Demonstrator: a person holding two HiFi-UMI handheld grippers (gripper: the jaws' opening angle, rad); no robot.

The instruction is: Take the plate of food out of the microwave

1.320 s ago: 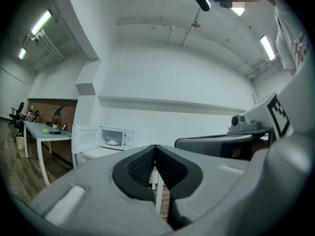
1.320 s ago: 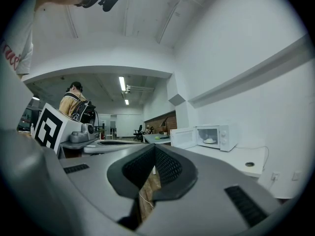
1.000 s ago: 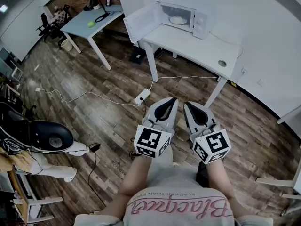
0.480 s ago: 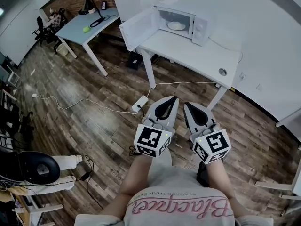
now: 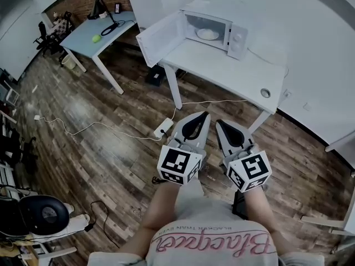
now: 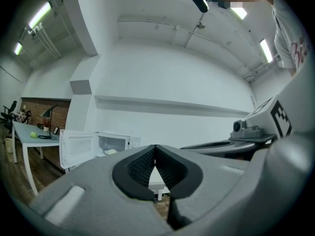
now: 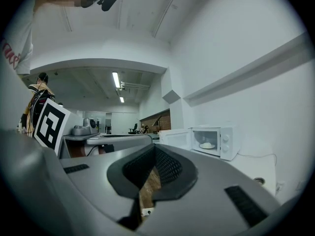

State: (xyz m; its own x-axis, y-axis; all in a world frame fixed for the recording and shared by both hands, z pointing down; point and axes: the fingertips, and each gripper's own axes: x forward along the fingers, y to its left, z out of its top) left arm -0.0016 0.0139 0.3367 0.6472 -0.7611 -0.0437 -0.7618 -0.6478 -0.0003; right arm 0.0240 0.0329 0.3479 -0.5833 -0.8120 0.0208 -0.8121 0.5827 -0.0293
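Both grippers empty, plate not yet reached

The left gripper [image 5: 202,117] and right gripper [image 5: 220,123] are each pressed together on nothing, held side by side well apart from the table [image 5: 238,71]. The plate of food [image 5: 208,34] sits inside the microwave [image 5: 222,24] at the table's far left corner, its door [image 5: 158,37] swung out past the table's left edge. Likely risks: tripping on the power strip [image 5: 162,128] and its cable on the floor, knocking the open door, or tilting the plate while drawing it out.
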